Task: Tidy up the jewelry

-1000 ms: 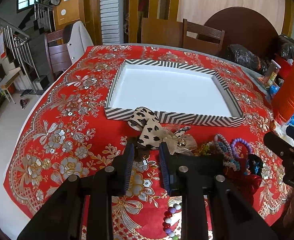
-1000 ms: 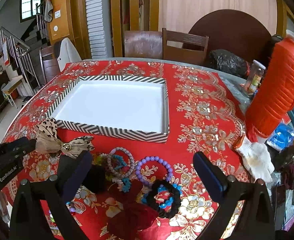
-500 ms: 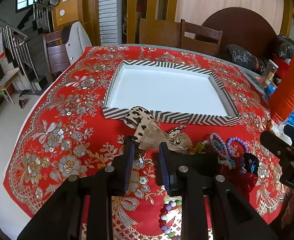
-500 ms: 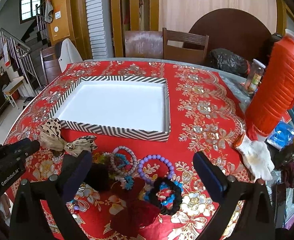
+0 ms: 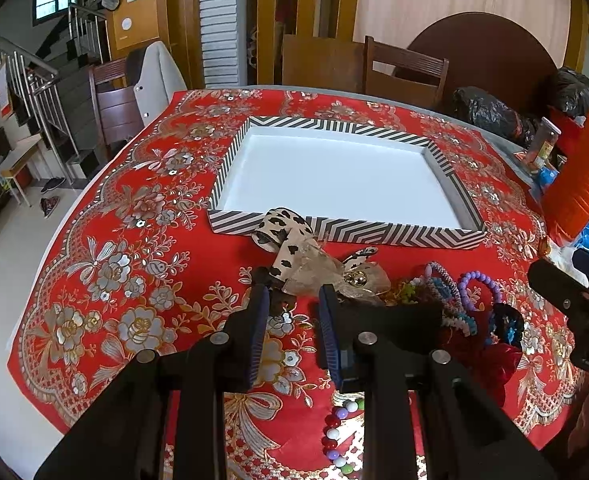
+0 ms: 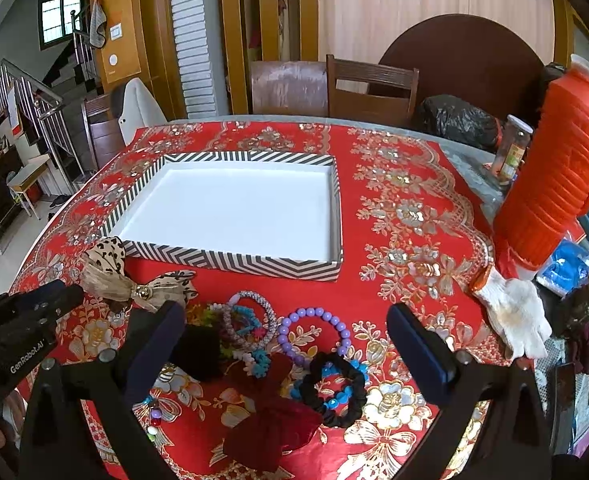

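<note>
Jewelry lies heaped on the red cloth in front of the empty striped tray; nothing is sorted yet. Both grippers, left and right, hover open (holding nothing); next comes closing on one piece.

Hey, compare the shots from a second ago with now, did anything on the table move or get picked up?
Nothing visibly changed. The left tool hangs half open just short of the leopard-print bow, the right tool stands wide open over the bracelets, and neither holds anything. The striped tray has nothing in it.
</note>
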{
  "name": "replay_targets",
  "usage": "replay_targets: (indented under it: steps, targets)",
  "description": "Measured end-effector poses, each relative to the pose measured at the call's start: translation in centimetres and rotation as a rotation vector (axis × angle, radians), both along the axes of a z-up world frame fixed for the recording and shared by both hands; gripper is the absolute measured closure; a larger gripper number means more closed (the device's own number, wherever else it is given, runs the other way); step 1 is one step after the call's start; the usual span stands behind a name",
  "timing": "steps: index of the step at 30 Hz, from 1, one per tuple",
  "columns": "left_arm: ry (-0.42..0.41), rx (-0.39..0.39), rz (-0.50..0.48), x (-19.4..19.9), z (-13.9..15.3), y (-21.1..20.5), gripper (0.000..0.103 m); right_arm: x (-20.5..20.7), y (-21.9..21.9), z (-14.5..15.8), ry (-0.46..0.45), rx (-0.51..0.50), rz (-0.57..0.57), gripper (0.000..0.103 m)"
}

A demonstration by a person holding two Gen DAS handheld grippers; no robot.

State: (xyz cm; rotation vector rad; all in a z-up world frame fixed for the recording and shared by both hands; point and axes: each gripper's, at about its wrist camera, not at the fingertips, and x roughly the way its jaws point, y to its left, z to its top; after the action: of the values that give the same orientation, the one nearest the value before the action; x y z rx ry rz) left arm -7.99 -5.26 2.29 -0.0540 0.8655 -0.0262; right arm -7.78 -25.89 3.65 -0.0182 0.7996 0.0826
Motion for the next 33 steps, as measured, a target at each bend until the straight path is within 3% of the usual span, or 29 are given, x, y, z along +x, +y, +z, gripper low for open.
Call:
replay_targets:
  steps: [28,33]
  targets:
    - [0.030,-0.014,0.010,0.4,-1.3,0.8,0.076,0.7,0.4,-1.3,0.034,0.009,0.027,0.001]
    - [0.062,-0.058,0.010,0.8,-1.7,1.8,0.076,0.9,0.1,-1.5,0.042,0.014,0.030,0.001]
